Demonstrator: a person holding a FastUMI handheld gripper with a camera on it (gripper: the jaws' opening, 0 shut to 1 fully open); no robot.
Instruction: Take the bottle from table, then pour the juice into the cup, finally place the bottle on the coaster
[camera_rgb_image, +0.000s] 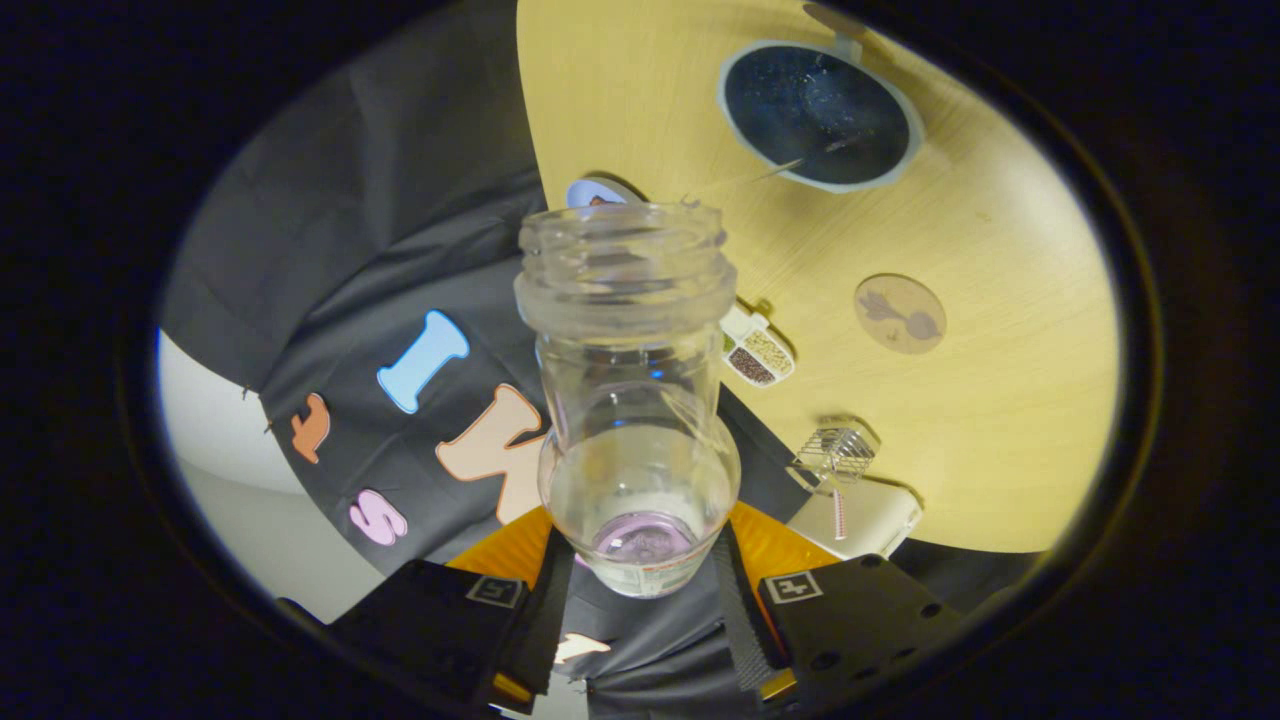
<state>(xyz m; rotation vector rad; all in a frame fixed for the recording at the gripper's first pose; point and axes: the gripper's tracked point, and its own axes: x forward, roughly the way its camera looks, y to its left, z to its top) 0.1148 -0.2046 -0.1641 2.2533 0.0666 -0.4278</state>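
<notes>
A: Holding the bottle (632, 400) by its lower body, the gripper (640, 585) has both fingers pressed against the clear plastic, one on each side. Is the grasp sound?

B: It appears so. The bottle sits squarely between the fingers, its open, uncapped neck pointing ahead of them. A little pale liquid seems to remain near its base; most appears gone.

A: Then which step is in hand?

B: Judging by the near-empty bottle, pouring looks finished or close to it, and carrying to the coaster (899, 313) comes next. Done well, the bottle should be righted first, so no drops escape the open mouth, and the squeeze kept steady.

A: Where do the task's things lie?

B: Near and to the right of the fingers stand a wire item (838, 450) and a small seed tray (757, 350). Farther right on the table (1000, 420) lies the round coaster, well apart from the bottle. Farthest away sits the cup (820, 115), its dark interior open to view.
</notes>
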